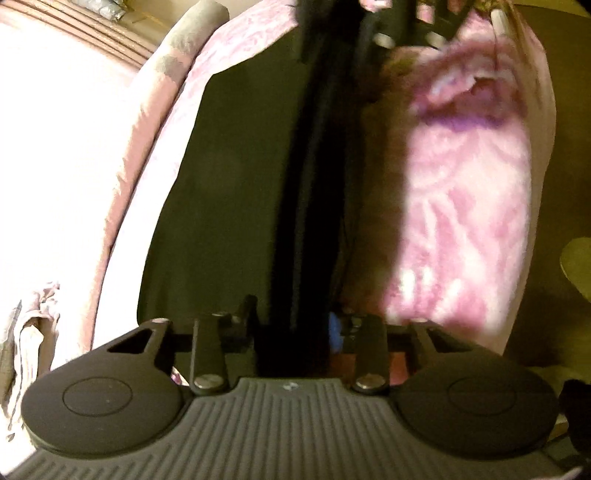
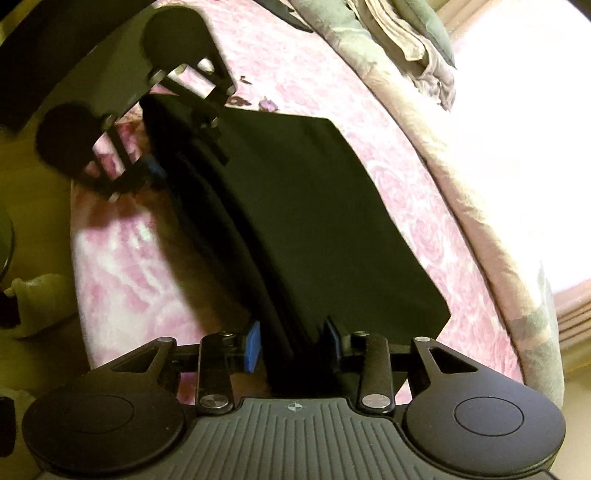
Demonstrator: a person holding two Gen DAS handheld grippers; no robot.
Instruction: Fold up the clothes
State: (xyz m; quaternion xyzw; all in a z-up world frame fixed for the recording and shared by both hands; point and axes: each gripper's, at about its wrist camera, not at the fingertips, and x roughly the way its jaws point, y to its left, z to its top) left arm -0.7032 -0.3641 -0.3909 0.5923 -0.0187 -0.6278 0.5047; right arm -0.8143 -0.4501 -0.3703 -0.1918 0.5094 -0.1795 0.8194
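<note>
A black garment point(image 2: 306, 206) lies partly folded on a pink flowered bed cover point(image 2: 424, 206). Its raised edge runs as a taut ridge between my two grippers. My right gripper point(image 2: 293, 343) is shut on the near end of that edge, with blue pads point(image 2: 253, 345) showing beside the cloth. My left gripper point(image 2: 177, 147) shows at the far end in the right wrist view, shut on the other end. In the left wrist view the left gripper point(image 1: 295, 325) grips the black garment point(image 1: 236, 192), and the right gripper point(image 1: 391, 33) shows blurred at the top.
A pile of grey and beige clothes point(image 2: 410, 33) lies at the far side of the bed. The bed cover's edge point(image 1: 147, 155) drops to bright, washed-out floor on the left. A dark floor and a pale object point(image 2: 37, 295) lie beside the bed.
</note>
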